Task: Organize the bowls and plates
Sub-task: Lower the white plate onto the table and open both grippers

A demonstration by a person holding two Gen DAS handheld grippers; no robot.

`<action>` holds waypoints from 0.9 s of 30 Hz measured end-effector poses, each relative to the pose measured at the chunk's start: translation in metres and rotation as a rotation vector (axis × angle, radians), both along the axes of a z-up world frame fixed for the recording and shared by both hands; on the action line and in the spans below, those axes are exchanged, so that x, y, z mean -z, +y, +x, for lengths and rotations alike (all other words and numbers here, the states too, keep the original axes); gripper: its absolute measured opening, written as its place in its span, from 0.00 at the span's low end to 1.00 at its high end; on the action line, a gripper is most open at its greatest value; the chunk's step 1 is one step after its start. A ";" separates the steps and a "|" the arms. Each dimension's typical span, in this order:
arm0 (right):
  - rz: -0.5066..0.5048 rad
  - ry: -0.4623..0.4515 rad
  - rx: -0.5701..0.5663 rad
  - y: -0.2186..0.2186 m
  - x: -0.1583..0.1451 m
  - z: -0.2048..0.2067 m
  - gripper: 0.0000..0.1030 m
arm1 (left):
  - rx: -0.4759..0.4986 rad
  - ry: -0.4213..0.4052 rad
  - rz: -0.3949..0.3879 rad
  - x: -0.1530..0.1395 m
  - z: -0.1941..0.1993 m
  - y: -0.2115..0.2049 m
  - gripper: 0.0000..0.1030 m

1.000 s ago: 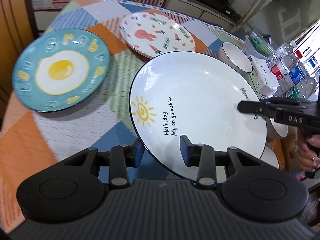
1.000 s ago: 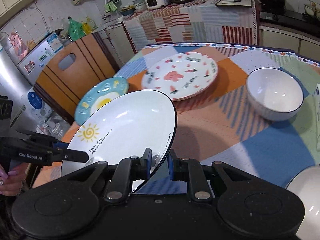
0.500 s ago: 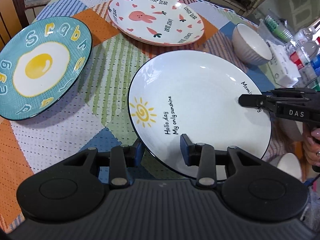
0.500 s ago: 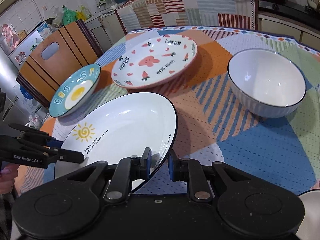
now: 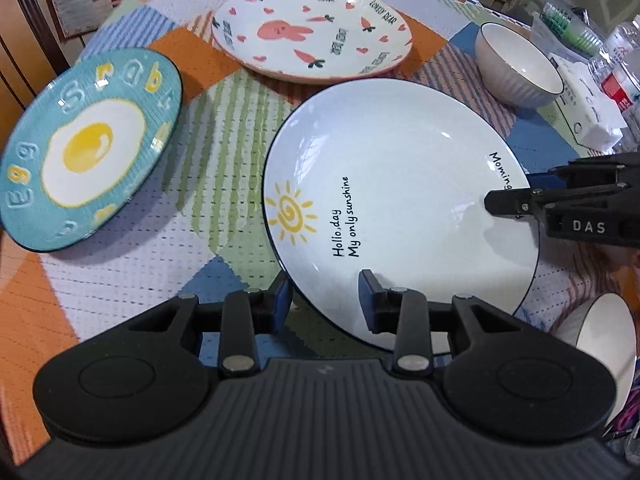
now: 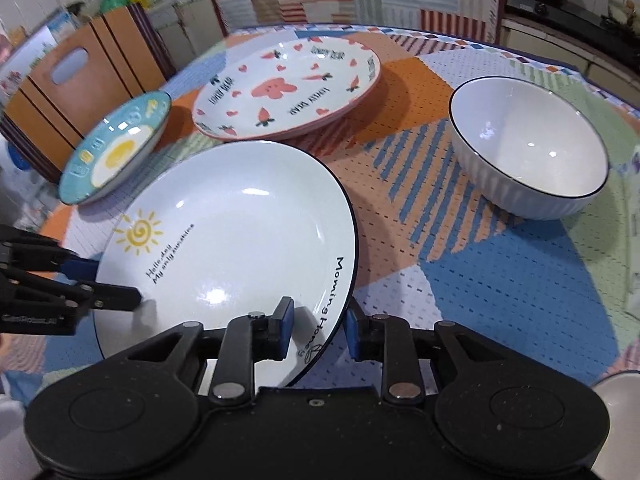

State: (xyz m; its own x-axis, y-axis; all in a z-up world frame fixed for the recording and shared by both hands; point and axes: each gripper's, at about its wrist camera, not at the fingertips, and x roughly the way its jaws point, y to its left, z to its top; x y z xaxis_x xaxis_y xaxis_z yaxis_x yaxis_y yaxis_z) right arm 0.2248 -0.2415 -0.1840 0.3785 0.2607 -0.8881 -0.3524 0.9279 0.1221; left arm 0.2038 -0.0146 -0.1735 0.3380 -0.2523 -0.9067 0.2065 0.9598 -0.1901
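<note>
A white plate with a yellow sun (image 5: pixel 400 192) (image 6: pixel 236 236) sits low over the patchwork tablecloth. My left gripper (image 5: pixel 326 300) straddles its near rim, with a wide gap between the jaws. My right gripper (image 6: pixel 318 328) straddles the opposite rim, its jaws also spread apart. Each gripper shows in the other's view: the right one (image 5: pixel 520 204) and the left one (image 6: pixel 116 292). A pink rabbit plate (image 5: pixel 312 32) (image 6: pixel 288 88) lies behind. A teal egg plate (image 5: pixel 88 148) (image 6: pixel 116 148) lies at the left. A white bowl (image 5: pixel 520 68) (image 6: pixel 528 148) stands at the right.
A second white bowl (image 5: pixel 608 336) (image 6: pixel 620 400) is near the right edge. A tissue pack (image 5: pixel 588 112) and bottles (image 5: pixel 620 60) stand at the table's right side. A wooden chair (image 6: pixel 80 80) stands beyond the table's left edge.
Both grippers have lowered the sun plate toward the tablecloth and moved it forward. Both pairs of jaws now stand wider apart on its rim.
</note>
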 end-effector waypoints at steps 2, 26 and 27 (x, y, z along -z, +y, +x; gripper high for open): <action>-0.036 -0.012 -0.003 0.006 -0.005 -0.005 0.37 | 0.007 -0.007 0.000 -0.009 -0.005 0.002 0.33; 0.134 -0.200 -0.172 0.062 -0.143 -0.096 0.55 | 0.050 -0.108 0.053 -0.123 -0.077 0.060 0.40; 0.131 -0.211 -0.185 0.068 -0.148 -0.099 0.57 | 0.048 -0.113 0.058 -0.126 -0.078 0.065 0.40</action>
